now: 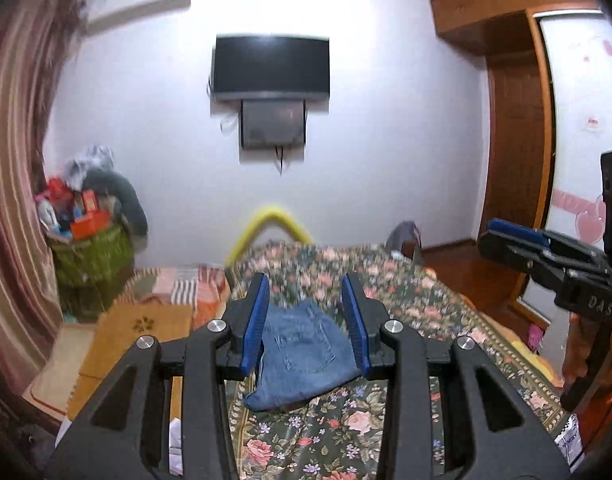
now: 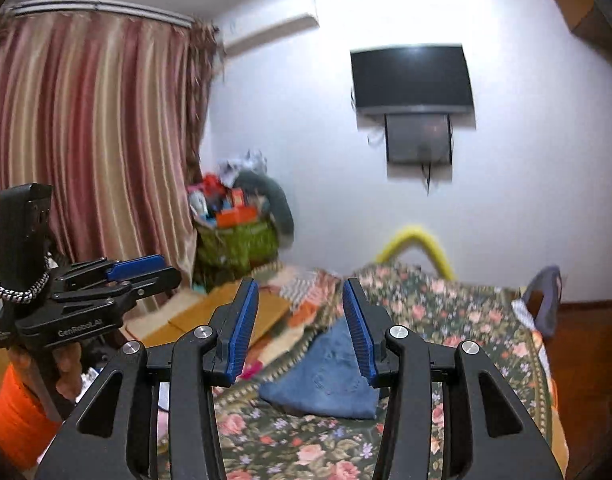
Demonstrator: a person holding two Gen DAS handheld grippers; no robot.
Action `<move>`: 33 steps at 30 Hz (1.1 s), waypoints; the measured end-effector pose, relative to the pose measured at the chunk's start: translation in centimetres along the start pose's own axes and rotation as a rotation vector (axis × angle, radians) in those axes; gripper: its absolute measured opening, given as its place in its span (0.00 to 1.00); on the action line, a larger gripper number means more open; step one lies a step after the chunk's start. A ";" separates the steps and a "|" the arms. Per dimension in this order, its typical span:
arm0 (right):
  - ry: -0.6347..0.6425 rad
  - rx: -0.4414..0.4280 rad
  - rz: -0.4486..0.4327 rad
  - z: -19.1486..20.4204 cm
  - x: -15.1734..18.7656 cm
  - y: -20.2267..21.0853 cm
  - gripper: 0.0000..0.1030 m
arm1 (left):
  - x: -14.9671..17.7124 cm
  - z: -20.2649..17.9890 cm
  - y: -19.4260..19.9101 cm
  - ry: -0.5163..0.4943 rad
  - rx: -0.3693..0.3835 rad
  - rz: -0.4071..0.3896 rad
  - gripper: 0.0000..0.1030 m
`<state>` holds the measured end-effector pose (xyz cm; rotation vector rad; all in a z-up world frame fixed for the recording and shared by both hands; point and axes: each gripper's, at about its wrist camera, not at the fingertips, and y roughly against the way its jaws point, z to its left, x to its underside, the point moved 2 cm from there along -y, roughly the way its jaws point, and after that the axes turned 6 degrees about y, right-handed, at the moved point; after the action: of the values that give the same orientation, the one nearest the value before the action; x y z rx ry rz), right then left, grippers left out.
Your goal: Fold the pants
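I see the folded pants (image 1: pixel 302 356) lying on the flowered bed (image 1: pixel 425 300). My left claw (image 1: pixel 306 320) and right claw (image 2: pixel 302 328) both hang above the pants, spread wide, gripping nothing.

white wall (image 1: pixel 385 140), wall TV (image 1: pixel 270 68), striped curtain (image 2: pixel 86 140)
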<state>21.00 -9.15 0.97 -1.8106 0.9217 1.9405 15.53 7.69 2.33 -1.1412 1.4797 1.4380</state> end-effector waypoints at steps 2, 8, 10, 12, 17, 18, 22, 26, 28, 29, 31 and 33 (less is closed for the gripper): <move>-0.003 -0.004 -0.038 1.3 0.1 1.9 0.39 | 0.2 -0.6 2.4 -0.002 -0.007 -0.048 0.36; -0.003 0.007 -0.072 3.9 1.0 4.6 0.39 | 2.1 -1.4 7.2 0.015 -0.015 -0.118 0.62; -0.026 0.008 -0.073 4.1 1.5 5.0 0.42 | 2.7 -1.6 8.2 0.016 -0.022 -0.132 0.72; -0.047 0.017 -0.079 4.3 1.9 5.6 0.59 | 3.2 -1.7 8.9 0.024 -0.007 -0.129 0.85; -0.048 0.077 -0.080 4.6 2.0 6.3 0.84 | 4.2 -1.7 9.9 0.030 -0.042 -0.136 0.99; -0.049 0.087 -0.086 4.6 2.0 6.4 0.87 | 4.4 -1.7 10.0 0.033 -0.050 -0.139 0.99; -0.050 0.117 -0.133 5.1 2.2 7.8 1.00 | 4.9 -2.0 10.5 0.035 -0.028 -0.134 0.99; -0.042 0.128 -0.122 5.2 2.4 7.7 1.00 | 5.2 -2.2 10.6 0.032 -0.035 -0.135 0.99; -0.042 0.128 -0.118 5.2 2.6 7.8 1.00 | 5.4 -2.2 10.9 0.028 -0.036 -0.136 0.99; -0.046 0.128 -0.116 5.1 2.6 7.7 1.00 | 5.4 -2.3 10.9 0.026 -0.037 -0.136 0.99; -0.054 0.123 -0.111 5.0 2.8 7.7 1.00 | 5.4 -2.3 10.9 0.024 -0.037 -0.135 0.99; -0.054 0.122 -0.105 5.1 3.2 7.7 1.00 | 5.4 -2.5 10.8 0.024 -0.034 -0.133 0.99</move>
<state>11.82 -12.10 -0.46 -1.6947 0.8889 1.8204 3.74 4.37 0.74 -1.2582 1.3734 1.3668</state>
